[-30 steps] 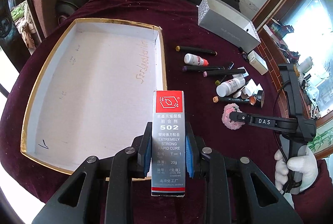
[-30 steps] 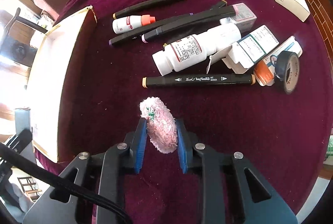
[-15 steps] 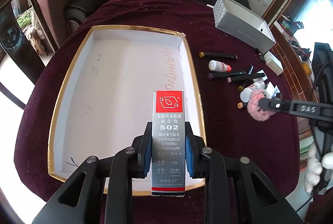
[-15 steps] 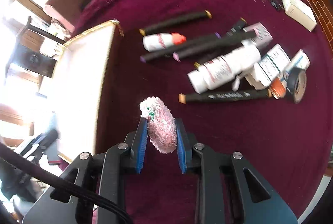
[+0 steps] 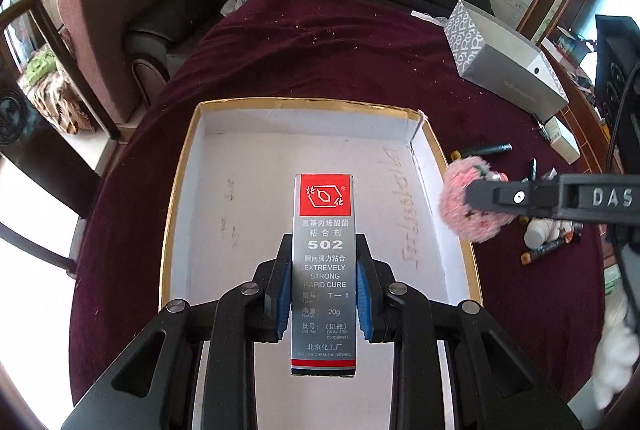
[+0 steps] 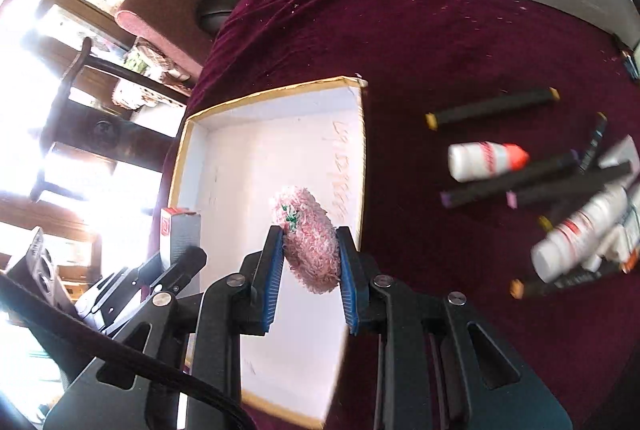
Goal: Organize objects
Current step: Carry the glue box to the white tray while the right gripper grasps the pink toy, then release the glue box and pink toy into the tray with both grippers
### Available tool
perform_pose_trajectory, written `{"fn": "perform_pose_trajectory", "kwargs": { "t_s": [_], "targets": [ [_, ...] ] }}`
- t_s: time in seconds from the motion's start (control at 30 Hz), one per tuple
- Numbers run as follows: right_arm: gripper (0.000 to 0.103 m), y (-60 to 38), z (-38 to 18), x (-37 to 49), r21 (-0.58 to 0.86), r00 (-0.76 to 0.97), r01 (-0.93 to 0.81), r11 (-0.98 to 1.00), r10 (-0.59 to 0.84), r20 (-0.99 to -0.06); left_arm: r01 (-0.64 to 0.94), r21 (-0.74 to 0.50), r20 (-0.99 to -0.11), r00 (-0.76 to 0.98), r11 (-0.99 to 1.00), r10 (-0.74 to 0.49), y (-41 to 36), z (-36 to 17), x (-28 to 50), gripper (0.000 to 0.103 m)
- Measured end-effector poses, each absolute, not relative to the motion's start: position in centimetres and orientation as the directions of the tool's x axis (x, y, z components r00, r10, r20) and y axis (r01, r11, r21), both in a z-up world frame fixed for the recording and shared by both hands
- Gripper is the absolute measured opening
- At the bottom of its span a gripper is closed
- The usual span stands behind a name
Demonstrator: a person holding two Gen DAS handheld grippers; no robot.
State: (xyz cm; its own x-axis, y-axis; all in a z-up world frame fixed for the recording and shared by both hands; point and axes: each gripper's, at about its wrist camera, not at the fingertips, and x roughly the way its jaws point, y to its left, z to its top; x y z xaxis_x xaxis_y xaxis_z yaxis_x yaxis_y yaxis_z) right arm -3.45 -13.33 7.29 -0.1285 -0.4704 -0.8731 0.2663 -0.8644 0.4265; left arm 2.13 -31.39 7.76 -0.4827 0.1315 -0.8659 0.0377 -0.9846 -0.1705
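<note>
Left claw (image 5: 324, 294) pinching a glue box (image 5: 324, 262) at its long sides, over the white tray (image 5: 180, 198); right claw (image 6: 310, 250) squeezing a pink puff (image 6: 308, 238) above the tray's right edge. Probably light both: box stiff cardboard, crushable if overpressed; puff soft and springy, best held across its middle. Nothing resting in the tray yet; markers (image 6: 492, 108) and bottles (image 6: 484, 162) out on the cloth.

left gripper (image 5: 324, 294): black plastic arms, ribbed blue pads (image 5: 283, 300), silver round screws. right gripper (image 6: 312, 262): same black build and blue pads, raised "das" lettering on its side, black cable trailing. person's hand (image 5: 614, 362): white glove, blurred.
</note>
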Motion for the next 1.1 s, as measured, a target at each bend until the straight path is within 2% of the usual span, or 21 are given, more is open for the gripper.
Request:
{"fn": "perform_pose_trajectory", "kwargs": {
  "t_s": [0.23, 0.6, 0.67, 0.73, 0.93, 1.1],
  "targets": [
    [0.023, -15.8, 5.6, -6.2, 0.389, -0.152, 0.212, -0.896, -0.424, -0.893, 0.065, -0.289, -0.873, -0.427, -0.955, 0.235, -32.7, 4.7, -3.0, 0.023],
    [0.025, -16.1, 3.7, -8.1, 0.346, -0.161, 0.162, -0.924, -0.370, -0.915, 0.061, -0.262, -0.883, -0.419, -0.963, 0.213, -31.9, 2.7, -5.4, 0.024],
    [0.028, -15.8, 3.7, -8.3, 0.349, -0.161, 0.148, -0.925, -0.370, -0.915, 0.063, -0.262, -0.882, -0.420, -0.963, 0.213, -32.0, 2.7, -5.6, 0.028],
    [0.030, -15.6, 3.7, -8.5, 0.356, -0.162, 0.142, -0.923, -0.377, -0.912, 0.073, -0.294, -0.875, -0.421, -0.953, 0.238, -32.3, 2.8, -5.5, 0.042],
    [0.041, -14.9, 5.5, -8.5, 0.382, -0.187, 0.144, -0.913, -0.404, -0.895, 0.113, -0.315, -0.873, -0.425, -0.942, 0.241, -33.2, 3.9, -5.1, 0.043],
    [0.042, -12.4, 9.9, -7.5, 0.368, -0.279, 0.171, -0.914, -0.403, -0.872, 0.094, -0.290, -0.854, -0.474, -0.952, 0.214, -32.9, 6.4, -4.1, 0.044]
  ]
}}
